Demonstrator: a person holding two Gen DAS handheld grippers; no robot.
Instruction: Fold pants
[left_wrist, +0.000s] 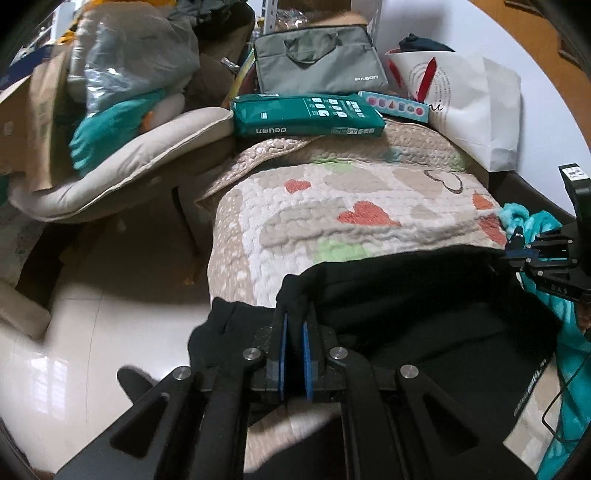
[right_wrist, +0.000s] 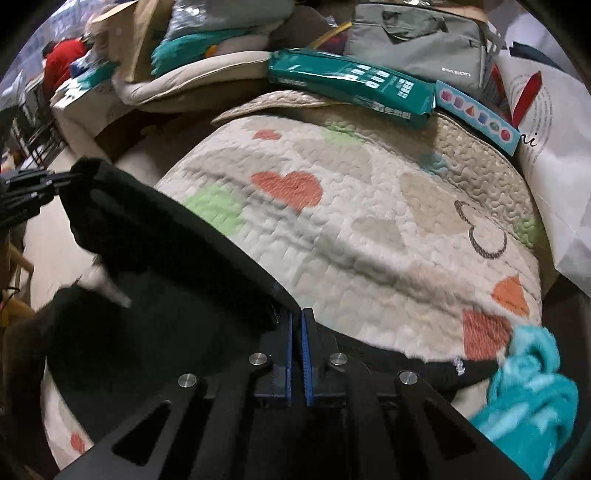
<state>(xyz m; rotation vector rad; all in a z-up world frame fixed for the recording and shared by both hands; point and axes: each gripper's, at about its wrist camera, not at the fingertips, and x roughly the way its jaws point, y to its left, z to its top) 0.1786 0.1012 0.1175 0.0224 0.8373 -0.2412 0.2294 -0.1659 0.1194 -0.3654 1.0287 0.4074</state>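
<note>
Heart-patterned quilt (right_wrist: 369, 221) carries the black pants (left_wrist: 424, 325), soft and floppy, their top edge pinched at either end by the left hand-held gripper (left_wrist: 294, 325) and right hand-held gripper (right_wrist: 297, 317), sensible corners for folding.

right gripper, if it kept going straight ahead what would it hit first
Probably the heart-patterned quilt just past the black pants edge it holds; the right gripper points across it toward the green package, though depth is unclear.
</note>
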